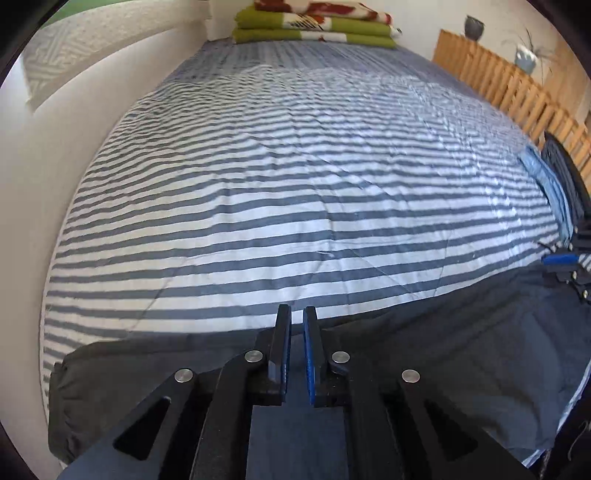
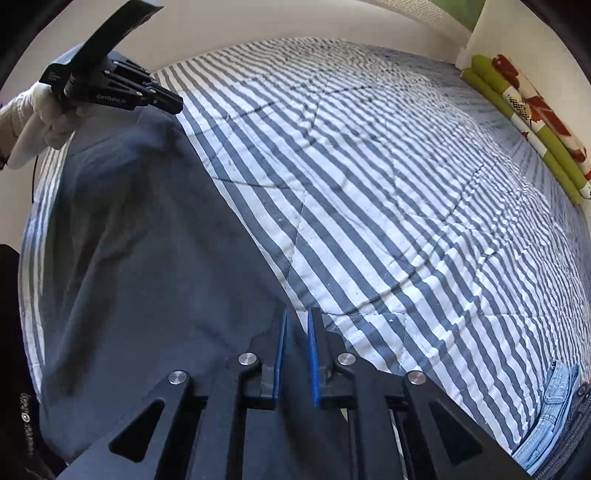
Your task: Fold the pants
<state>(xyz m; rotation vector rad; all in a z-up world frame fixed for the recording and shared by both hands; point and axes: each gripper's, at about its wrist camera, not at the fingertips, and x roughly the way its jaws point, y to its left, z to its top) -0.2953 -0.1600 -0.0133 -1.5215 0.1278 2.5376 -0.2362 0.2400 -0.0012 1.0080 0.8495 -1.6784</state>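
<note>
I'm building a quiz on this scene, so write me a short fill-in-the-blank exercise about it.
1. The dark navy pants lie on a quilt patterned with grey and white ____.
2. The folded blanket at the far end of the bed is mostly ____.
3. The wall panel of slats beside the bed is made of ____.

Missing words: stripes; green; wood
</note>
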